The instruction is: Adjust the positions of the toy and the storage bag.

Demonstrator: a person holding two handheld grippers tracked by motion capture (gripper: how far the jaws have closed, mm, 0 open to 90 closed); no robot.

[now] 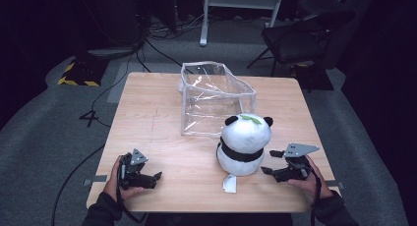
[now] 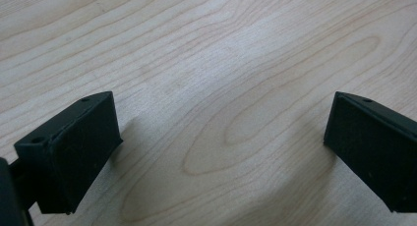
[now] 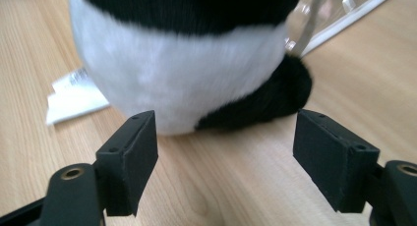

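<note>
A black-and-white panda plush (image 1: pixel 244 142) with a green leaf on its head sits upright on the wooden table (image 1: pixel 162 113), with its white tag (image 1: pixel 229 183) lying flat in front of it. My right gripper (image 1: pixel 269 162) stands just to the right of the plush, pointing at it. In the right gripper view the gripper (image 3: pixel 226 162) is open, and the panda's white belly (image 3: pixel 182 73) and a black foot lie just beyond the jaws, untouched. My left gripper (image 1: pixel 155 178) rests near the front left edge. In the left gripper view it (image 2: pixel 221 137) is open over bare wood.
A clear plastic bag (image 1: pixel 216 98) stands open behind the panda, its edge (image 3: pixel 339 14) also showing in the right gripper view. Beyond the table are a black chair (image 1: pixel 300 37), a white frame and cables on the grey floor.
</note>
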